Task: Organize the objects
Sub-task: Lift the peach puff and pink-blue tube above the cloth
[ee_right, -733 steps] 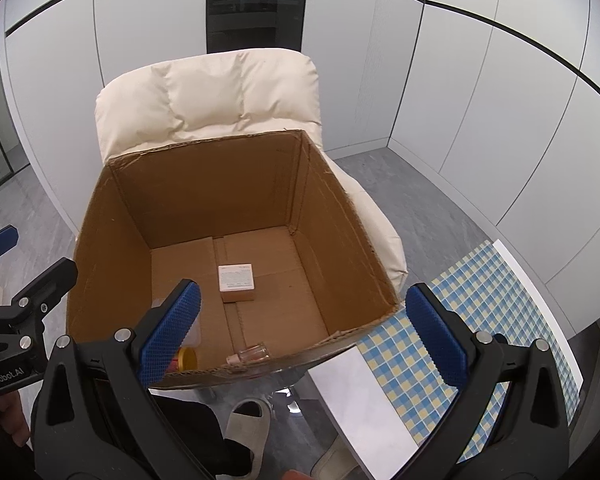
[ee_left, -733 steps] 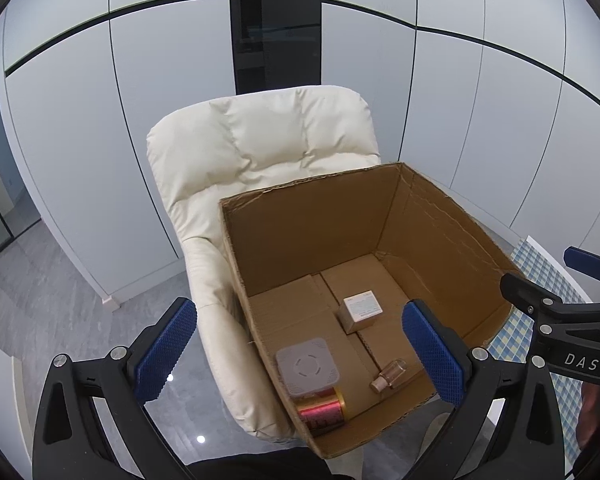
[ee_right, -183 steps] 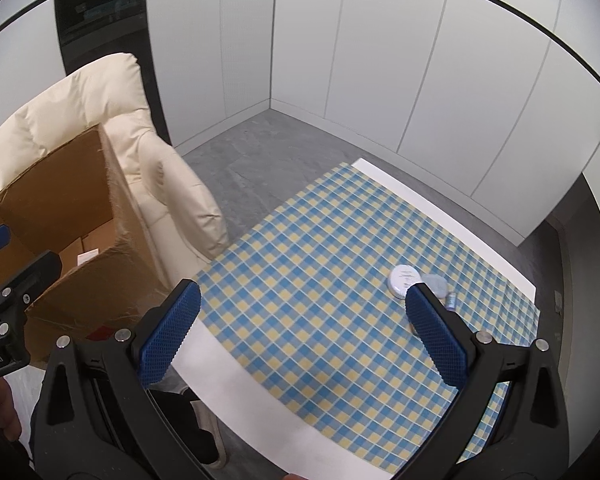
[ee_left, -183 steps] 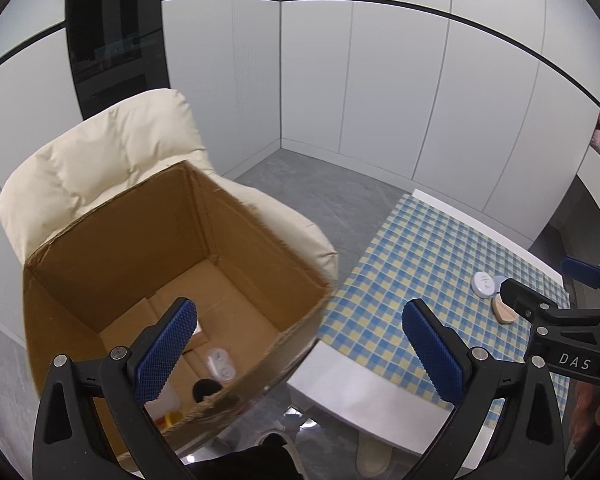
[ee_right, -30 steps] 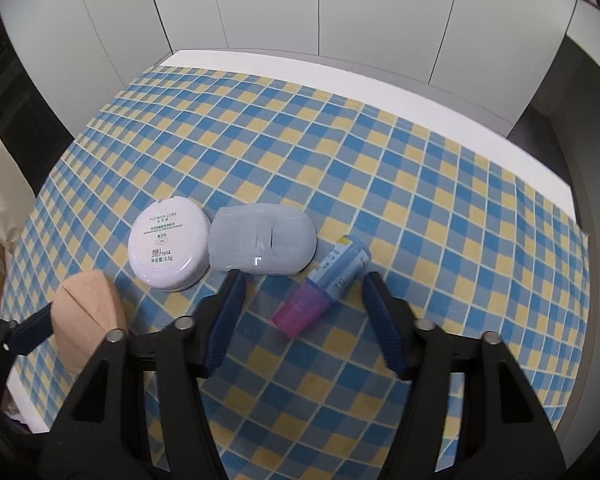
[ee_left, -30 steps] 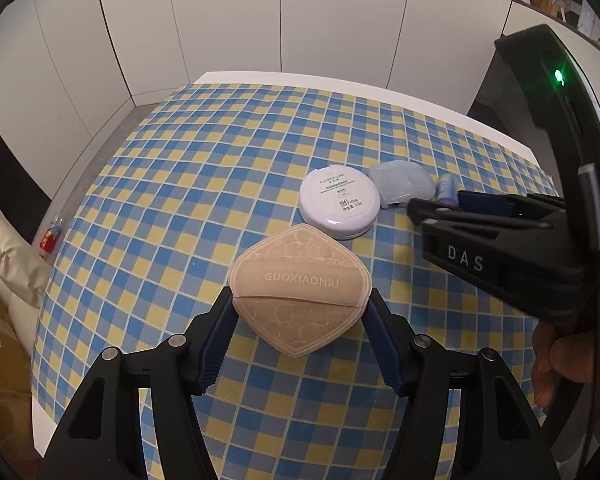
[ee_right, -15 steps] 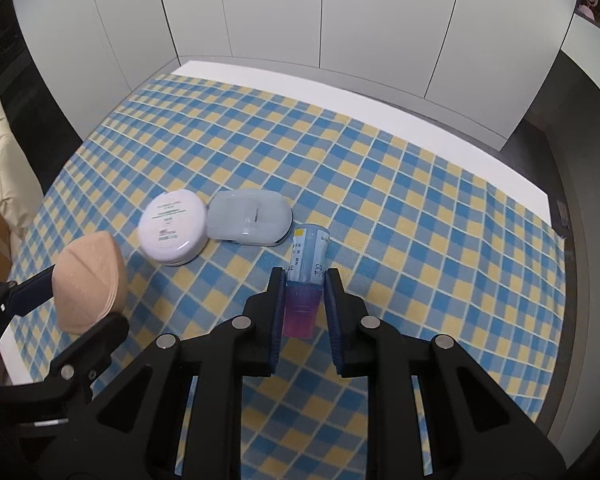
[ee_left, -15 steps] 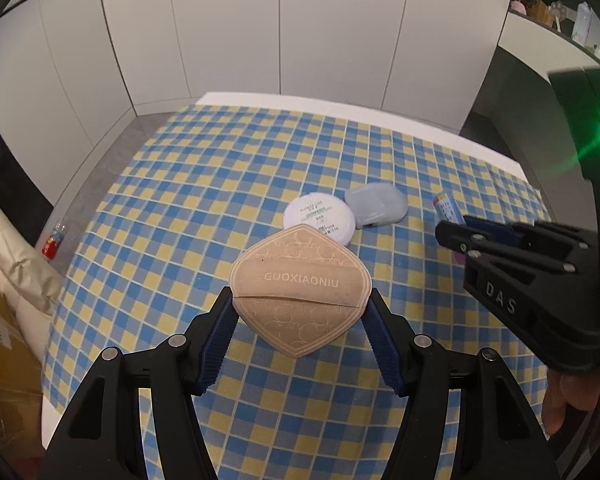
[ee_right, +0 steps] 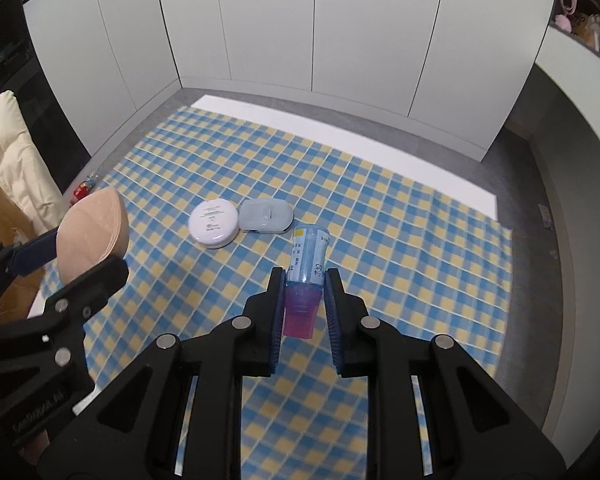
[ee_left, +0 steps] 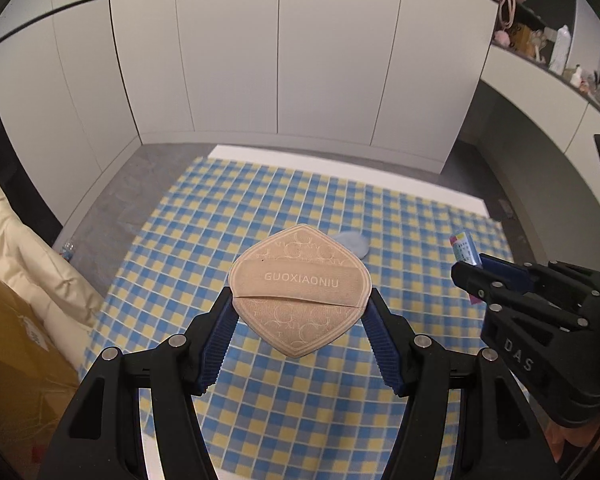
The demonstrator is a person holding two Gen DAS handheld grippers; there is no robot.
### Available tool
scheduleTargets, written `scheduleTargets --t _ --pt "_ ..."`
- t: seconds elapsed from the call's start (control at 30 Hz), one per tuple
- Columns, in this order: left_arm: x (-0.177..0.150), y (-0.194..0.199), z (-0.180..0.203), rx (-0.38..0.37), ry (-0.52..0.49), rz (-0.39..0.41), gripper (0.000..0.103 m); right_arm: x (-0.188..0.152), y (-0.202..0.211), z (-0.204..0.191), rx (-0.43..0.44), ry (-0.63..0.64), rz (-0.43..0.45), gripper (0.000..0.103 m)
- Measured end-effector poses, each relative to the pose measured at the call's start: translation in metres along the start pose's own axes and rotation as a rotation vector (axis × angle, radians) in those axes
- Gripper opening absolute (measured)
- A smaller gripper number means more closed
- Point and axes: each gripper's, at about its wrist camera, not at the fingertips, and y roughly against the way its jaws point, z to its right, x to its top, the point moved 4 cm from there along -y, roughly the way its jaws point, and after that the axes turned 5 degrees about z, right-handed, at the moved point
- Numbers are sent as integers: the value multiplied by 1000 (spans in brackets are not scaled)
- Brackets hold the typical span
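A: Left gripper (ee_left: 300,312)?
B: It pinched the beige powder puff (ee_left: 299,290) by its two side corners, flat face up, lifted clear above the blue-and-yellow checked tablecloth (ee_left: 260,400). "GUOXIAONIU" was printed on the band.
A: Right gripper (ee_right: 303,280)?
B: Jaws were pressed on a small tube (ee_right: 306,276), purple cap toward the camera, labelled clear-blue body pointing away. It hung above the cloth, not touching it.
A: Still on the table?
B: A white round compact (ee_right: 213,222) and a pale grey-blue case (ee_right: 266,215), just beside each other, maybe touching; couldn't tell. In the left view only an edge of the case showed behind the puff; the compact was hidden.
A: Anything at the edges?
B: A cream chair cushion (ee_right: 12,168) and a cardboard box (ee_left: 8,340) sat at far left, off the table.
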Motion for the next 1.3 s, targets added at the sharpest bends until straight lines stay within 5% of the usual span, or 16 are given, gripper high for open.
scheduleTargets --t 0.53,1.3 --pt "-5 100 -8 -27 -28 81 63 -24 103 -5 -20 -40 -17 20" --pt "-1 101 -23 -78 44 86 63 -18 129 -15 37 -37 42 20"
